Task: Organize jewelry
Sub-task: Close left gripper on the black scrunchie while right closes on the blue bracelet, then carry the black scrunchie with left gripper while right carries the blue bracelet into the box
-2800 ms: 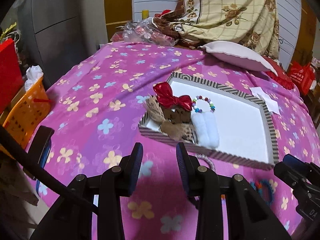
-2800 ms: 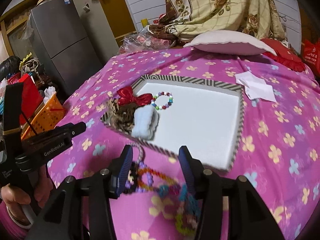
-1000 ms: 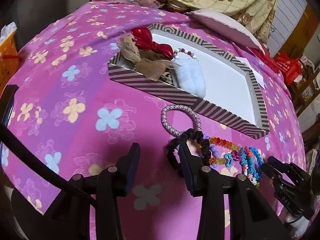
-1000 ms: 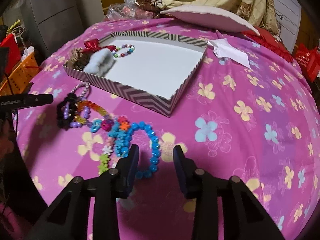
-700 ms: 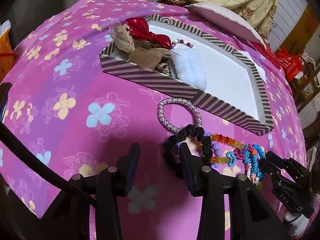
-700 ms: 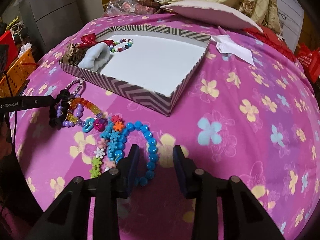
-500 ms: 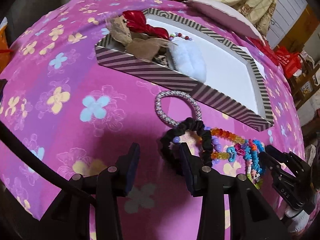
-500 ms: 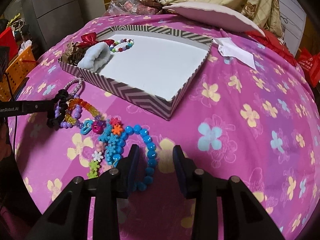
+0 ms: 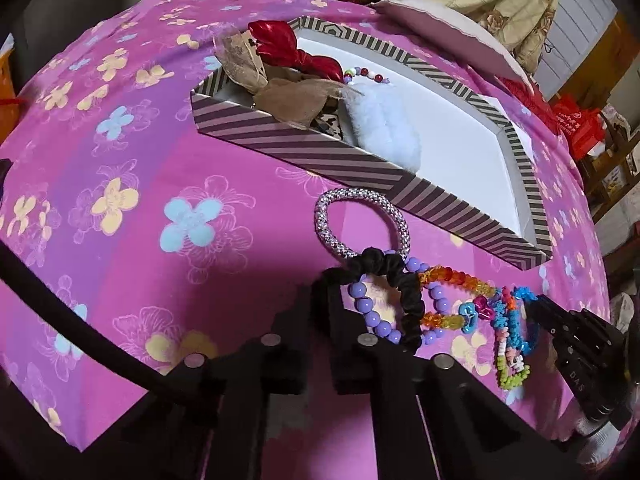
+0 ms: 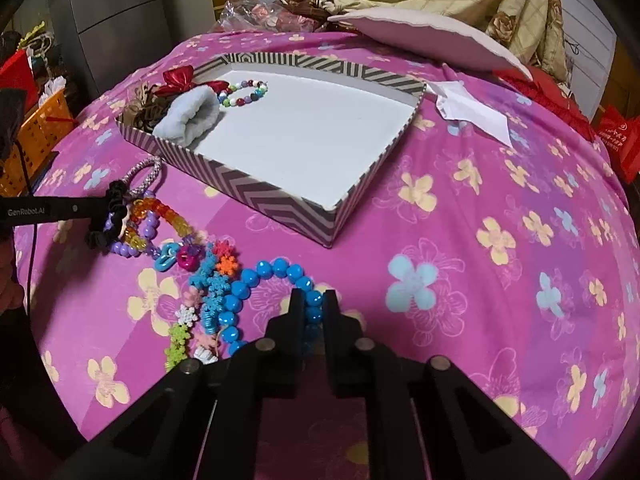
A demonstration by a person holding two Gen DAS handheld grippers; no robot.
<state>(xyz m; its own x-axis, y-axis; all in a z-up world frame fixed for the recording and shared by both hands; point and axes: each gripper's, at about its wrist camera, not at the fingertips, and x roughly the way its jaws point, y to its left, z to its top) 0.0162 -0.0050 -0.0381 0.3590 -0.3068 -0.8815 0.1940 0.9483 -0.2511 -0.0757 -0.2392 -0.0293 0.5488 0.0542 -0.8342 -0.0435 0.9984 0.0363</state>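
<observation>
On the pink flowered bedspread (image 10: 500, 200), a heap of bracelets lies just beside the near wall of the striped tray (image 10: 280, 196), whose far left corner holds a red bow (image 10: 178, 76), a white fluffy band (image 10: 188, 118) and a beaded bracelet (image 10: 244, 94). The left gripper (image 9: 320, 292) is clamped on the black scrunchie (image 9: 408, 292), which overlaps the purple bead bracelet (image 9: 372, 320) and the silver-pink ring (image 9: 360, 220). The right gripper (image 10: 313, 304) pinches the blue bead bracelet (image 10: 256, 276), whose loop runs leftward into the tangle, its near part hidden behind the fingers.

The left gripper (image 10: 106, 204), seen from the right wrist camera, carries the white wording "GenRobot.AI" along its black side. In the left wrist view, the right gripper (image 9: 538, 314) shows pale letters "DAS" on its black body. Print on the red bag (image 10: 620, 140) is too small to read.
</observation>
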